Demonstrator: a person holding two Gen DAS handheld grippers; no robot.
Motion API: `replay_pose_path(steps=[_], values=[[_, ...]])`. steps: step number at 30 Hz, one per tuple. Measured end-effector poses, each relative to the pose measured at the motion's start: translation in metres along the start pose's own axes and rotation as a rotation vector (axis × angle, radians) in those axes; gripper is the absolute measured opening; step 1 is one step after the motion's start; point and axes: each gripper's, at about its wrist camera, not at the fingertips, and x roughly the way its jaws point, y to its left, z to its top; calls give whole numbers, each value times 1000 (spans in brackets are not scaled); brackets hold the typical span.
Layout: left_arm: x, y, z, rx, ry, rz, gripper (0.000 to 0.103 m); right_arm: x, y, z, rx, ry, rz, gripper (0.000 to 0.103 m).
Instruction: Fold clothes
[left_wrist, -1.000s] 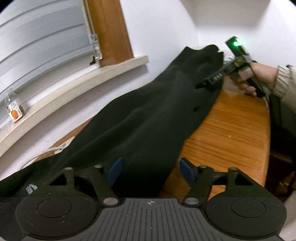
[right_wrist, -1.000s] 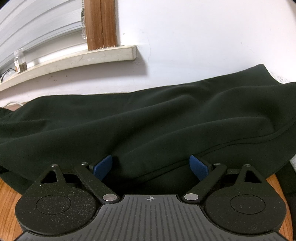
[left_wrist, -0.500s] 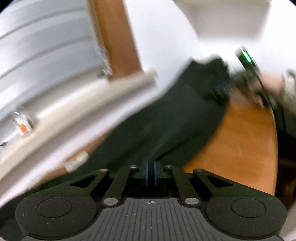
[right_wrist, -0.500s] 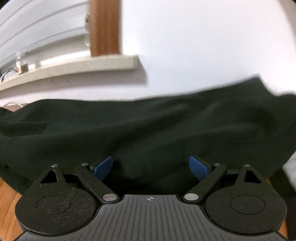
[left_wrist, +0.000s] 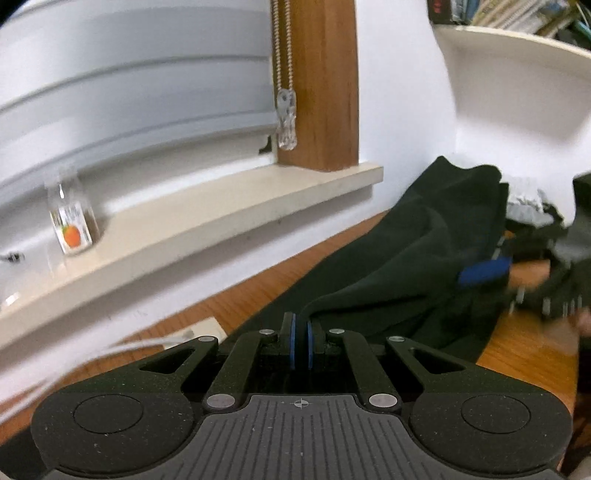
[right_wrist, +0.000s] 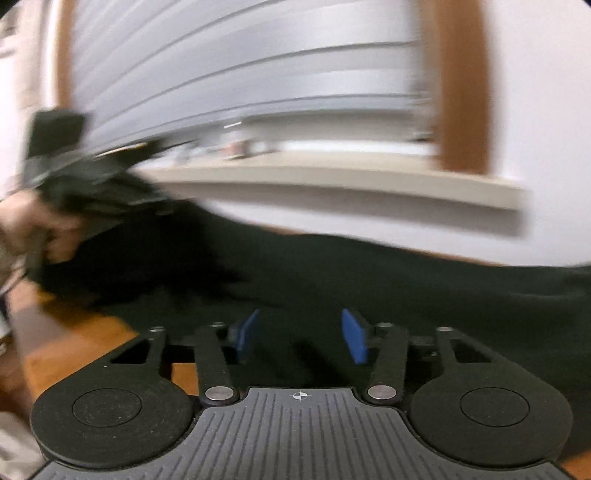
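Note:
A black garment (left_wrist: 406, 266) lies along the wooden table (left_wrist: 524, 354) by the white wall. My left gripper (left_wrist: 301, 341) is shut on a fold of the garment's near end, and the cloth runs from its blue pads away to the right. In the blurred right wrist view the same garment (right_wrist: 369, 280) spreads across the frame. My right gripper (right_wrist: 301, 338) is open over the cloth, with dark fabric between its blue pads (right_wrist: 354, 341). The other gripper and the hand holding it (right_wrist: 74, 192) show at the left, gripping the cloth.
A window sill (left_wrist: 221, 214) with a small bottle (left_wrist: 72, 221) runs along the wall under grey blinds. A wooden window frame (left_wrist: 317, 85) with a bead chain stands above it. A white cable and plug (left_wrist: 192, 334) lie on the table at the left. A white shelf (left_wrist: 517, 48) hangs at upper right.
My left gripper has shut on the garment and lifted its end. My right gripper has swung left along the cloth and its jaws have narrowed a little, staying open.

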Motion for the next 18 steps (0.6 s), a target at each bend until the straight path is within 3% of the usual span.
replay_pose_path(steps=[6, 9, 13, 18], values=[[-10, 5, -5, -22, 0, -8, 10, 45, 40, 24, -11, 41, 143, 47], [-30, 2, -13, -13, -21, 42, 20, 68, 59, 36, -17, 61, 214, 45], [-65, -6, -27, -26, -71, 125, 43, 98, 86, 52, -25, 88, 309, 44], [-87, -31, -48, 3, -93, 102, 46, 113, 85, 63, 47, 80, 301, 42]])
